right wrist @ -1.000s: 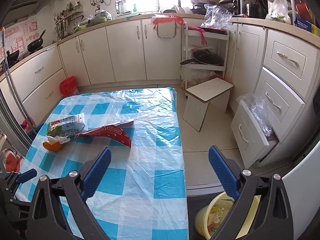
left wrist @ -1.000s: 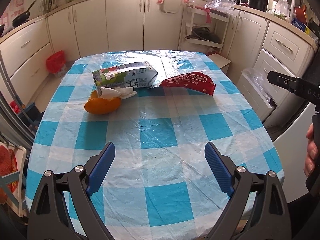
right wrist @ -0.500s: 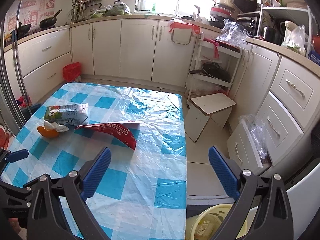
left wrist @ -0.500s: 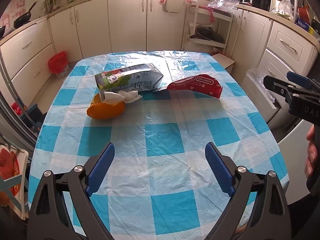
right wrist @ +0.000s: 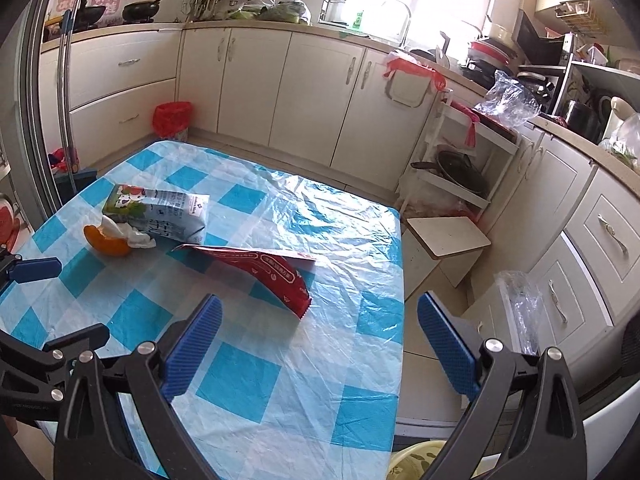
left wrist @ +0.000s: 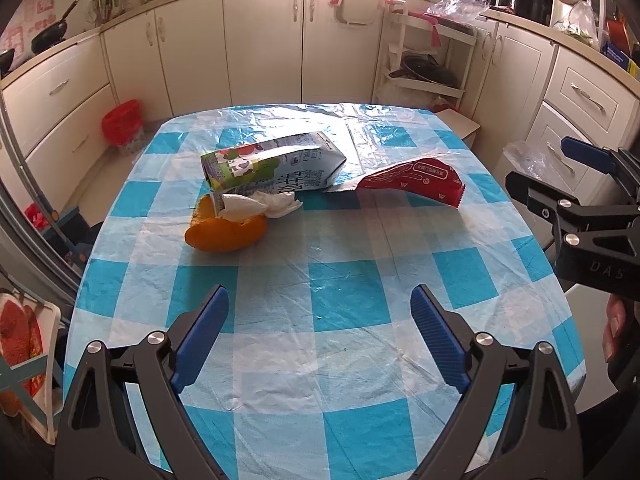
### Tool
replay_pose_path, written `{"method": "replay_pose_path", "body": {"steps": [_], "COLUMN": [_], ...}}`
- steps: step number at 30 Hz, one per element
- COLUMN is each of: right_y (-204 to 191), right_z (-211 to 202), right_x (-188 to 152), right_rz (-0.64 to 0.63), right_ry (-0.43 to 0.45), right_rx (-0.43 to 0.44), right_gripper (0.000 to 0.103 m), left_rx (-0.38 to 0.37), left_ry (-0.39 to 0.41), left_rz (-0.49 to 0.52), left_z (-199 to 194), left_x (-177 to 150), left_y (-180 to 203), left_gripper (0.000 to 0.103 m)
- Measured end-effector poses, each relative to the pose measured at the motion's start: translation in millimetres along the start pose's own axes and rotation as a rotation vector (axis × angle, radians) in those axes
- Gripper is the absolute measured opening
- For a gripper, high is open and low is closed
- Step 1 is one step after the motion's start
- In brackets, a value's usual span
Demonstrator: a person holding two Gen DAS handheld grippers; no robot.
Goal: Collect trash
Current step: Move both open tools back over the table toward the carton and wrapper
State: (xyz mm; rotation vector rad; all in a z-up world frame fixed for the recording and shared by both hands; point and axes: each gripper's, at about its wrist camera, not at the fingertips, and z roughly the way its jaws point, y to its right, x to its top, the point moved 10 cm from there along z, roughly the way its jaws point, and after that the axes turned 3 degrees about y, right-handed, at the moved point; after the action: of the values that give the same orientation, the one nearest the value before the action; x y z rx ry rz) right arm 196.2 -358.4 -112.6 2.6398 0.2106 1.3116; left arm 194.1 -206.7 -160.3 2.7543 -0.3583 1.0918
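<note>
While both tools hover above the desk [left wrist: 360, 360] covered with a blue-and-white checked plastic sheet, neither pair of tongs holds anything. The left tongs [left wrist: 320, 338] stand wide open, blue ribbed pads well apart, over the near part of the sheet. The right tongs [right wrist: 318, 348] are likewise wide open and empty, positioned over the desk's right-hand edge, with one pad above the sheet and the other above the floor.

Four pieces of trash lie ahead of the left tongs, well apart from them:
- A green, white and blue milk carton [left wrist: 272, 166] lies on its side, ahead and slightly to the left.
- A crumpled white paper tissue [left wrist: 260, 204] lies against the carton's near side.
- An orange piece of fruit peel [left wrist: 226, 234] sits just nearer than the tissue, touching it.
- A red foil snack wrapper [left wrist: 412, 180] lies ahead and to the right, its pale end touching or just beside the carton's right end.

From the right wrist view, the red wrapper [right wrist: 272, 272] is the nearest item, directly ahead of the left pad, one end lifted off the sheet. The carton [right wrist: 160, 210], tissue [right wrist: 128, 232] and peel [right wrist: 106, 240] lie farther ahead to the left.

A yellow plastic bin [right wrist: 416, 460] is partly visible on the floor below the right tongs, beside the desk edge. A person's fingers [left wrist: 614, 330] grip the right tool's handle.
</note>
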Motion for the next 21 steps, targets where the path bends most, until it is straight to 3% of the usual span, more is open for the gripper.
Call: {"method": "replay_pose_path", "body": {"steps": [9, 21], "right_y": [-22, -90], "right_z": [4, 37], "right_x": [7, 21], "right_rz": [-0.094, -0.485], "right_ry": [0.019, 0.095], "right_rx": [0.013, -0.014], "right_gripper": [0.094, 0.094], "left_rx": [0.050, 0.112], "left_ry": [-0.027, 0.001], "left_rz": [0.008, 0.211], "left_z": [-1, 3], "left_x": [8, 65], "left_y": [-21, -51], "left_gripper": [0.088, 0.088]}}
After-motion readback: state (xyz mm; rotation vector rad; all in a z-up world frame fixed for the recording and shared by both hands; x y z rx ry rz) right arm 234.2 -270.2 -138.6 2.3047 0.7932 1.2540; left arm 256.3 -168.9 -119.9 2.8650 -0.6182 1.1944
